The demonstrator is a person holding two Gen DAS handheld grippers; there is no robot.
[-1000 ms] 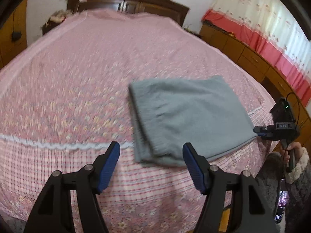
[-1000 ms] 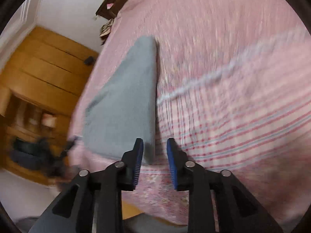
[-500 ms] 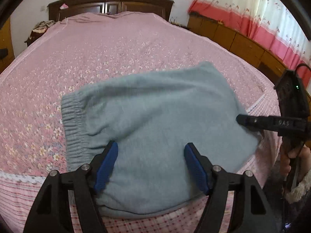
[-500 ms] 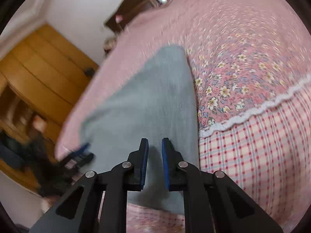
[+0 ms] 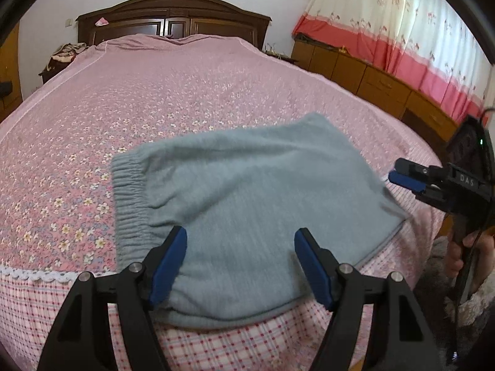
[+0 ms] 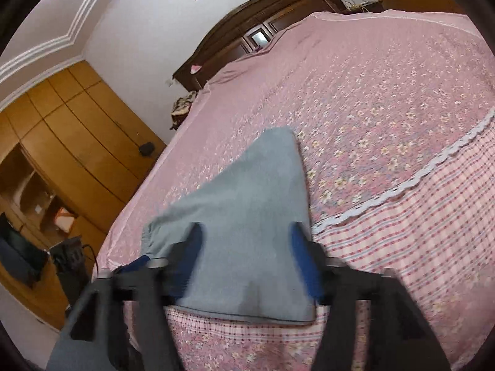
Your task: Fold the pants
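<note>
Grey-blue pants [image 5: 247, 204] lie folded in a flat rectangle near the foot of the pink bed [image 5: 154, 99], elastic waistband at the left. My left gripper [image 5: 240, 266] is open and empty, its blue pads over the pants' near edge. My right gripper [image 6: 244, 262] is open and empty, blurred, jaws spread above the pants [image 6: 247, 216] at their right end. It also shows in the left wrist view [image 5: 405, 176], just off the pants' right corner.
A dark wooden headboard [image 5: 173, 15] stands at the far end. Low wooden cabinets [image 5: 371, 80] under red and white curtains run along the right. A wooden wardrobe [image 6: 62, 142] stands on the left side. The bed's checked edge [image 5: 247, 346] drops off right below the grippers.
The right gripper has opened from nearly shut. The left gripper has moved right over the pants and stayed open. The pants lie flat in the same folded shape.
</note>
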